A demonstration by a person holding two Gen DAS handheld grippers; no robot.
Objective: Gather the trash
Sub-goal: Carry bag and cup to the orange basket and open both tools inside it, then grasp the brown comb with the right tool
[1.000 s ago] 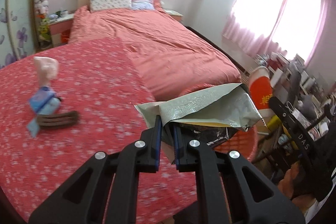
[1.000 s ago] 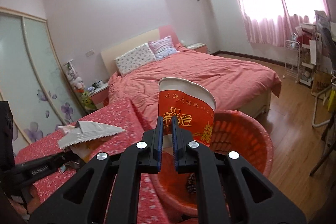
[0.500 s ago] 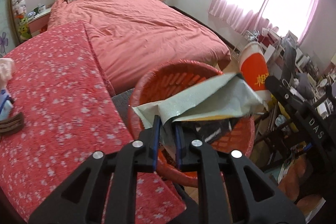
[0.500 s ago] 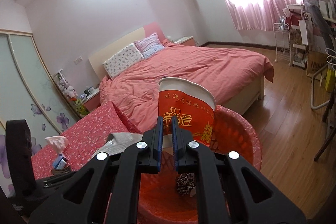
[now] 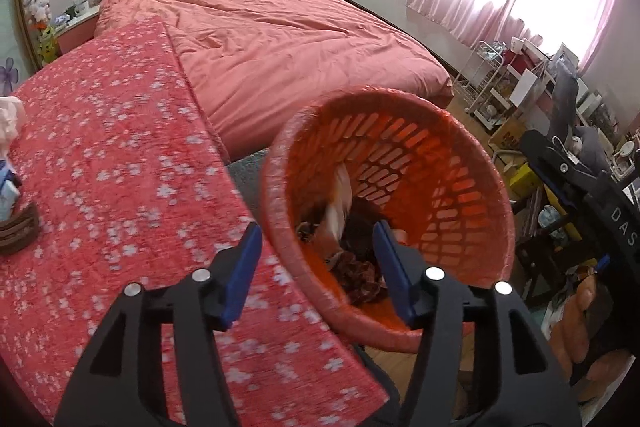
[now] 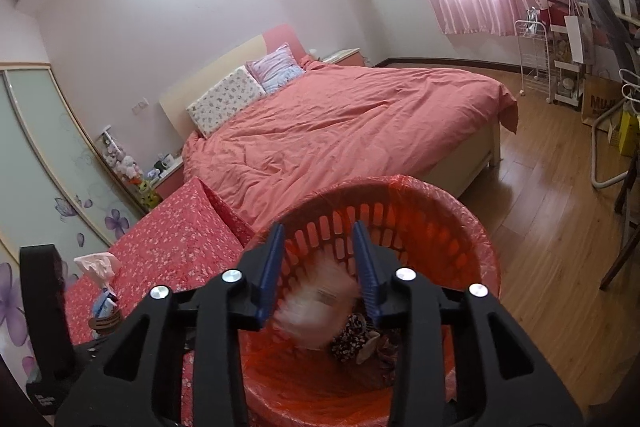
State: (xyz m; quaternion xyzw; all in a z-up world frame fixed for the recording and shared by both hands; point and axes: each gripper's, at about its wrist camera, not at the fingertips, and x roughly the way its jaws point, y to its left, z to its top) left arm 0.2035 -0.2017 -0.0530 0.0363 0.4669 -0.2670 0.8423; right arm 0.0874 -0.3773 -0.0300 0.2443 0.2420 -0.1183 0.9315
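An orange slotted trash basket (image 5: 440,163) stands beside the red floral table (image 5: 104,155); it also shows in the right wrist view (image 6: 460,223). Dark scraps and wrappers (image 5: 356,267) lie inside it. My left gripper (image 5: 316,267) is open and empty over the basket's near rim. My right gripper (image 6: 320,267) is open above the basket. A blurred white paper cup (image 6: 316,307) is falling into the basket below it. A blurred pale item (image 5: 340,195) drops inside the basket in the left wrist view.
A pink tissue pack (image 6: 98,265), a blue packet (image 6: 104,303) and a brown object (image 5: 18,231) lie on the table's left side. A bed with a salmon cover (image 5: 280,27) stands behind. A white wire rack (image 6: 532,55) and cluttered shelves stand at right on the wooden floor (image 6: 552,211).
Both grippers opened over the basket. The left one let go of the grey mailer bag and the right one let go of the red paper cup; both are dropping in.
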